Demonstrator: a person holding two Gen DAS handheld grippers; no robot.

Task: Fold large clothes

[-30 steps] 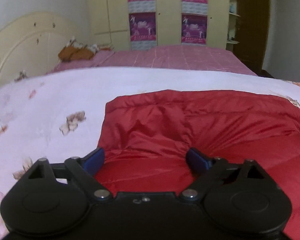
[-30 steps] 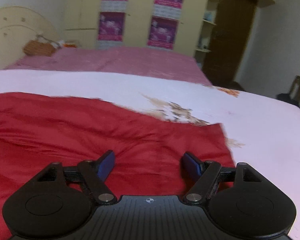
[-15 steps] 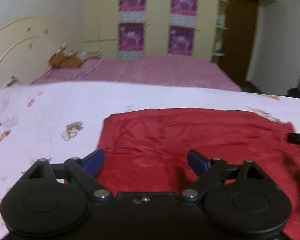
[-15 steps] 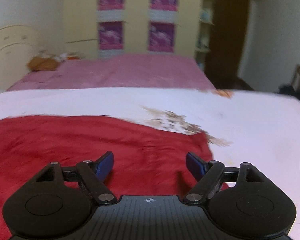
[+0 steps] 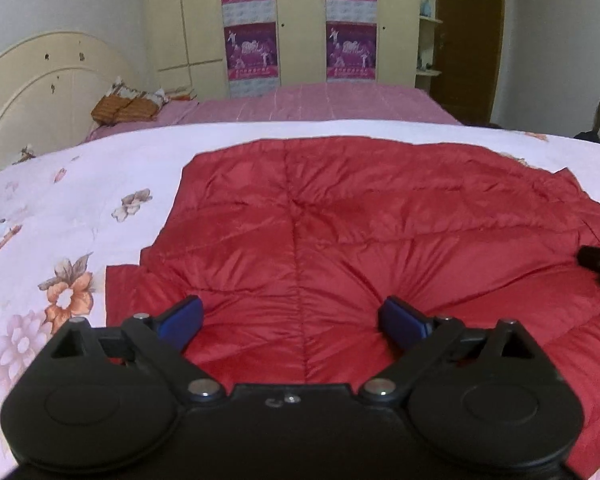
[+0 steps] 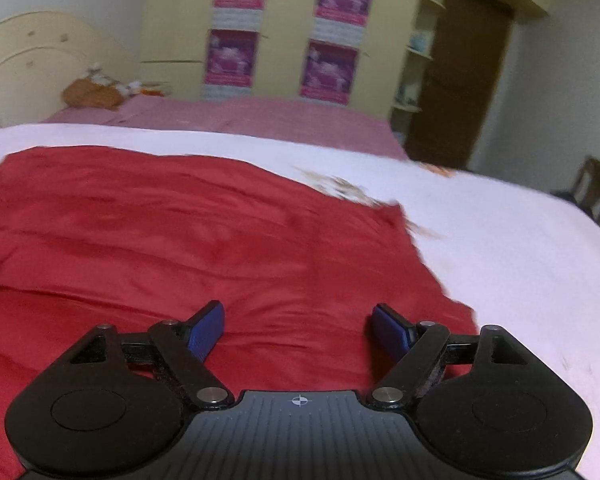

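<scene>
A red quilted padded garment (image 5: 340, 240) lies spread flat on a pale floral bedspread (image 5: 60, 220), its long axis running side to side across both views; a vertical stitched seam runs away from the left camera down its middle. Its far edge lies nearly straight, parallel to the far edge of the bedspread, and on the left a lower layer juts out from under the upper one. In the right wrist view the same red cloth (image 6: 180, 240) ends at a ragged right-hand edge on the bedspread (image 6: 500, 260) (this view is blurred).

The left gripper (image 5: 292, 318) hangs low over the near part of the garment with its blue-tipped jaws spread wide, nothing between them; whether the tips touch the cloth I cannot tell. The right gripper (image 6: 298, 326) is likewise wide apart and holds nothing, low over the garment near its right edge.

Beyond lie a pink bed cover (image 5: 320, 104), a cream curved headboard (image 5: 48, 88), a brown pillow (image 5: 120, 110), a cream wardrobe with purple posters (image 5: 300, 20), a dark wooden door (image 5: 468, 36) and a wooden chair (image 6: 596, 192).
</scene>
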